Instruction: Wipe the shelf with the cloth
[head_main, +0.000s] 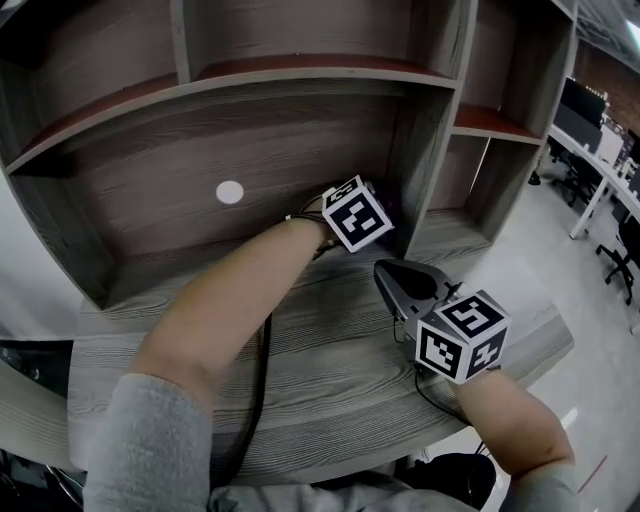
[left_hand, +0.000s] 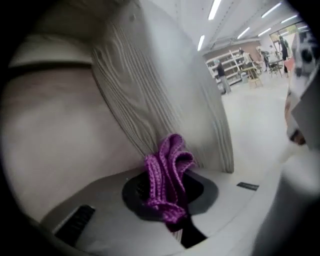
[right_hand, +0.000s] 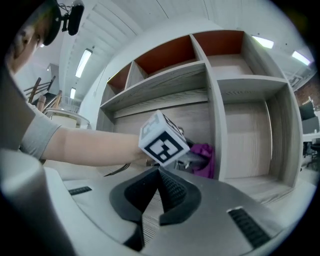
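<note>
One cloth (left_hand: 167, 175): bunched, lengthwise toward shelf divider (left_hand: 160, 90).
My left gripper (left_hand: 170, 199): clamped on it.
My right gripper (right_hand: 156, 196): closed, empty.

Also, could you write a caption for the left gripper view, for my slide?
Left gripper, shut on a purple cloth, close to the shelf's upright wooden panel.

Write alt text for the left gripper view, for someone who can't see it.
A purple knitted cloth is clamped in the left gripper's jaws, held up at a grey wood-grain shelf upright. A bright hall with ceiling lights shows at the right.
</note>
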